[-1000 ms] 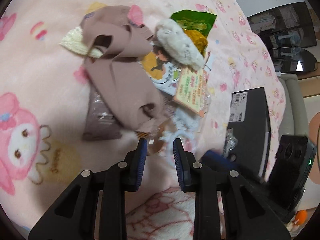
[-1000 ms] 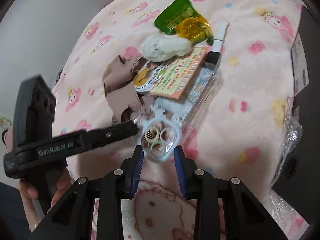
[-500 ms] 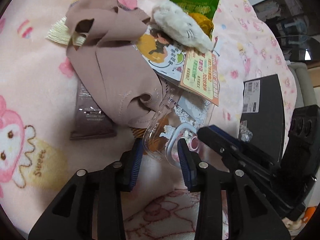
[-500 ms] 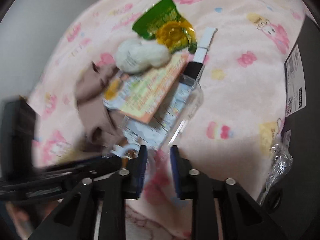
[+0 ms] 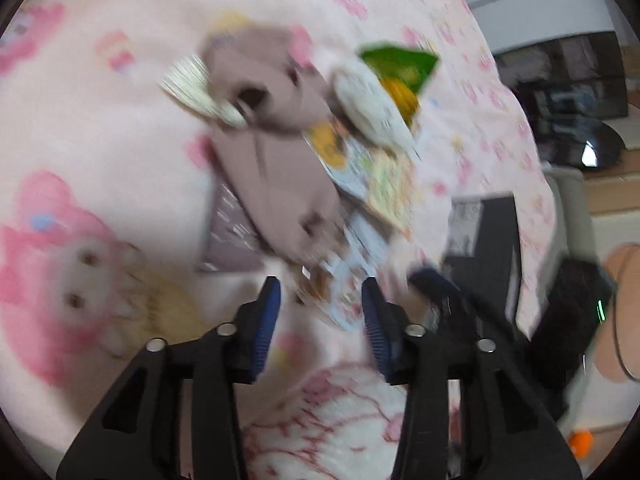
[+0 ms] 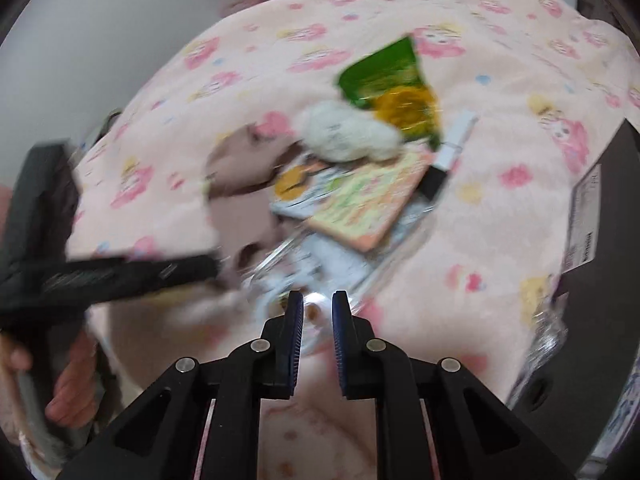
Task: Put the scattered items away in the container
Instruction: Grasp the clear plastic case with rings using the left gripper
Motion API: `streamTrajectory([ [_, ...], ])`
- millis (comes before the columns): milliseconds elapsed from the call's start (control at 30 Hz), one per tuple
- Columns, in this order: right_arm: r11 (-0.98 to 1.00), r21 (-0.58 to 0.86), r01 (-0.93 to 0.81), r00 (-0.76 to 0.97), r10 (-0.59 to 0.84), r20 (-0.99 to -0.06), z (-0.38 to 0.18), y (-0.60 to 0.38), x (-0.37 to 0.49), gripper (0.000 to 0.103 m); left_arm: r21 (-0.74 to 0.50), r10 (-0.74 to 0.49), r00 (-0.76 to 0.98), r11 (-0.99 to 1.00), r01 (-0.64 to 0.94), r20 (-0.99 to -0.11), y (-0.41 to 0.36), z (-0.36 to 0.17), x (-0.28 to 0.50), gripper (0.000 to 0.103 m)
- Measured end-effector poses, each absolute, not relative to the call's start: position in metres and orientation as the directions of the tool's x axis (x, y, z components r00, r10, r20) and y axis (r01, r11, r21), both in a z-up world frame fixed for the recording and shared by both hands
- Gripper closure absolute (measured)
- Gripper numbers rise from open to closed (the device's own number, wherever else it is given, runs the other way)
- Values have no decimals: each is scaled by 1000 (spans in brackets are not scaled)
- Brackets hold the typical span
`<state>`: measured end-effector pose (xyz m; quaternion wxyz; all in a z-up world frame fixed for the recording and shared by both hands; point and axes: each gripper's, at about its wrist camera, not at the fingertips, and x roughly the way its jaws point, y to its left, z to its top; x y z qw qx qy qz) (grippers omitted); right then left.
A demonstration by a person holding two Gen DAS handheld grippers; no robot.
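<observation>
A pile of items lies on the pink blanket: a brown cloth, a white fluffy piece, a green snack packet, printed cards and a clear plastic pack. My left gripper has its jaws opening, and the clear pack's near end lies loose between them. My right gripper is shut on the clear plastic pack at its near rim. The black container sits at the right edge. Both views are blurred by motion.
A brown sachet lies under the cloth. A black-and-white tube rests beside the cards. A hand holds the left gripper's body at the left. Crinkled clear wrap lies by the container. Furniture stands beyond the bed.
The left jaws have spread apart around the clear pack. The right jaws have closed in on the pack's near end. Both views have shifted and blurred.
</observation>
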<state>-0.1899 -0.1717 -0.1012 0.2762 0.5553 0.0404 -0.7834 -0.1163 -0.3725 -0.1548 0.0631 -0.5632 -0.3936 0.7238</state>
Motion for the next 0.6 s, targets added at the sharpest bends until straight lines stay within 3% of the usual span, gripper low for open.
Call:
streamTrajectory([
  [167, -878, 287, 383, -190, -379, -906, -127, -145, -222, 87, -617, 542, -297, -706, 347, -786, -355, -177, -129, 59],
  [233, -874, 306, 378, -163, -388, -907, -132, -140, -220, 87, -611, 532, -301, -706, 357, -791, -352, -181, -133, 69],
  [367, -876, 304, 374, -167, -386, -907, -132, -138, -214, 87, -617, 512, -352, -713, 333, -783, -356, -166, -127, 74],
  [400, -877, 301, 374, -174, -385, -906, -129, -139, -214, 87, -612, 505, -359, -720, 327, -785, -358, -162, -125, 81],
  [600, -864, 299, 405, -194, -401, -896, -115, -145, -217, 86, -643, 542, -349, -682, 349, -764, -391, -169, -101, 80],
])
